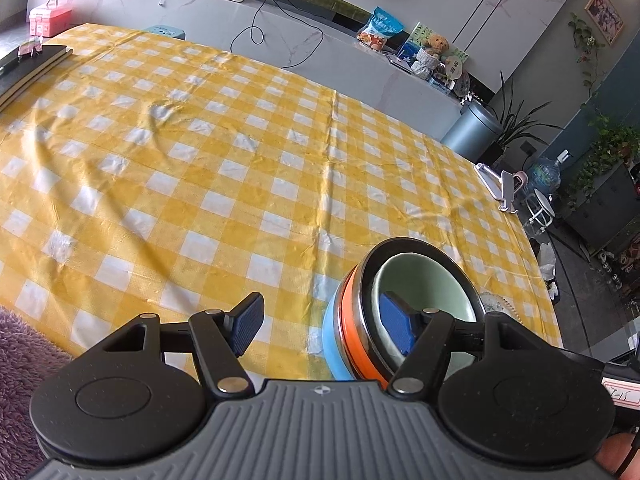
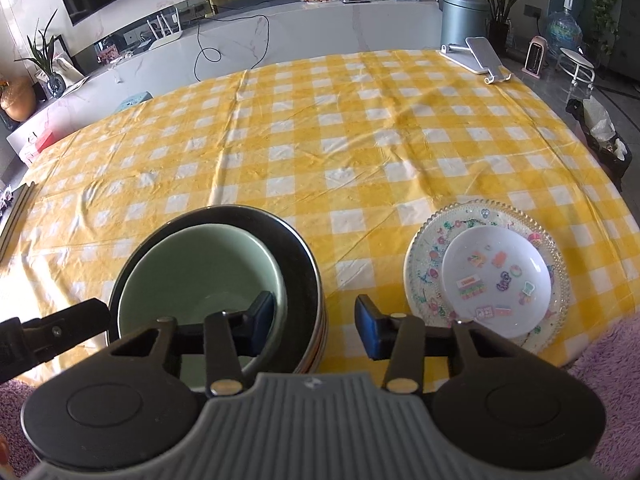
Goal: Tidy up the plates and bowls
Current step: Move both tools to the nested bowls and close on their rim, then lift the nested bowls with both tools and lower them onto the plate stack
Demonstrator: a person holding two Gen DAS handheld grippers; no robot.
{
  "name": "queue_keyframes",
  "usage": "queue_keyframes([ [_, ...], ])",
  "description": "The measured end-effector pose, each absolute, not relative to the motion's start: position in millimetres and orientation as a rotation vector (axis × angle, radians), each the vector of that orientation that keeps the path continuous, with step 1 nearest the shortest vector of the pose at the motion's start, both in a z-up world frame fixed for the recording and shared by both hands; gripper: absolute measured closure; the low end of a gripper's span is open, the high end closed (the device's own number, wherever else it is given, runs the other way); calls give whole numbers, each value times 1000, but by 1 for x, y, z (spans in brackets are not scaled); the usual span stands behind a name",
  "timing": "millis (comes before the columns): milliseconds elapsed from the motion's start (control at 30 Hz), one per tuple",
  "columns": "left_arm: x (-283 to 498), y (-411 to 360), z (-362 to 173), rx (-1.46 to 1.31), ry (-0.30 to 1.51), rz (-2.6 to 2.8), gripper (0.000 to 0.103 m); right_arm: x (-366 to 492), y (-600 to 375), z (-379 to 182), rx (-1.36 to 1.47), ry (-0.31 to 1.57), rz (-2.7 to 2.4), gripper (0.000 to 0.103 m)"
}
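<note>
A stack of bowls stands near the table's front edge: a pale green bowl (image 2: 200, 264) nested in a black-rimmed bowl (image 2: 296, 248), with orange (image 1: 354, 332) and light blue (image 1: 334, 344) bowls beneath. My left gripper (image 1: 324, 324) is open, straddling the stack's left wall, its right finger inside the green bowl (image 1: 424, 284). My right gripper (image 2: 316, 316) is open, straddling the stack's right wall, its left finger inside the green bowl. A small white sticker-patterned dish (image 2: 496, 280) sits on a clear beaded plate (image 2: 424, 248) to the right.
The table is covered by a yellow checked cloth (image 2: 320, 128). A white phone stand (image 2: 480, 56) lies at the far right corner. Dark notebooks (image 1: 28, 68) lie at the far left. Purple fuzzy fabric (image 1: 16, 360) lies at the front edge.
</note>
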State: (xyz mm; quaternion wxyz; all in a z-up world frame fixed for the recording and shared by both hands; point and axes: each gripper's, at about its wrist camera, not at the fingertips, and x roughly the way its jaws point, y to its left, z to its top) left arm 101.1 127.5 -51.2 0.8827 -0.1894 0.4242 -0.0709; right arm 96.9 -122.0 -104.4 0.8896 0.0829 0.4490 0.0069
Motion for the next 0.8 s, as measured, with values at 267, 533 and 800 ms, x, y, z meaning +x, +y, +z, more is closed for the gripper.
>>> queue_keyframes([
  [267,110,126,-66,-498,940,-203,26,98,-126,-104,230,949,44,39],
  [533,122,121,-85,-594,1025,-212,32,113,-150,-125,452,1070,77,43],
  [800,132,114,-89,-584,1068,-190,48,123,-157,-136,546,1118,131,50],
])
